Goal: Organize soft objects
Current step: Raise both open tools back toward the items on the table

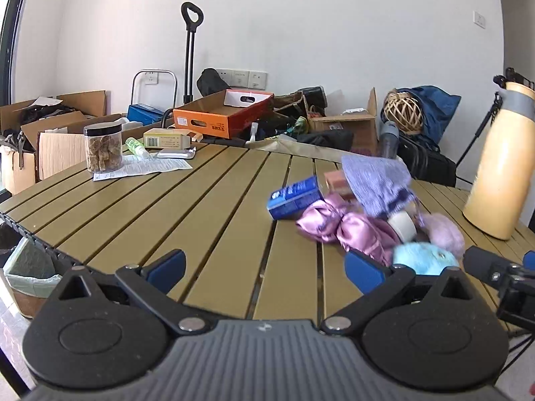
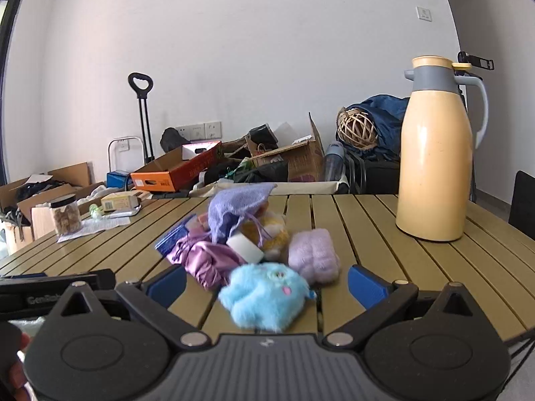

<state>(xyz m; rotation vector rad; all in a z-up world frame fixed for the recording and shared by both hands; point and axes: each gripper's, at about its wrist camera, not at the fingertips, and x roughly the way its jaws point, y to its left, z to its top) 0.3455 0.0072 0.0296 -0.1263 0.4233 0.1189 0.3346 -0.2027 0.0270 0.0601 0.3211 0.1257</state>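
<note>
Holding both tongs wide apart, we gripped nothing at that moment. Our right gripper (image 2: 266,285) hovered low over the slatted table (image 2: 367,220), and the fluffy blue plush (image 2: 265,295) sat right between its blue fingertips (image 2: 366,284), untouched on either side. Just ahead and a shade to the right of it lay the lilac plush (image 2: 314,255), touching the blue one's far edge. Ahead to the left, the shiny pink satin pouch (image 2: 204,260) lay crumpled, with a white block (image 2: 245,247) and a yellow plush (image 2: 272,234) behind it, and a purple knitted pouch (image 2: 239,209) draped over the heap. Further right, well apart, stood the yellow thermos jug (image 2: 434,163).

Our left gripper (image 1: 265,269) had only bare table between its open fingers. The whole pile lay ahead and to its right: blue carton (image 1: 294,198) nearest the middle, satin pouch beside it, blue plush just past the right fingertip. Far ahead to the left we saw a jar of brown chunks (image 1: 103,148) on a paper sheet (image 1: 143,168).
</note>
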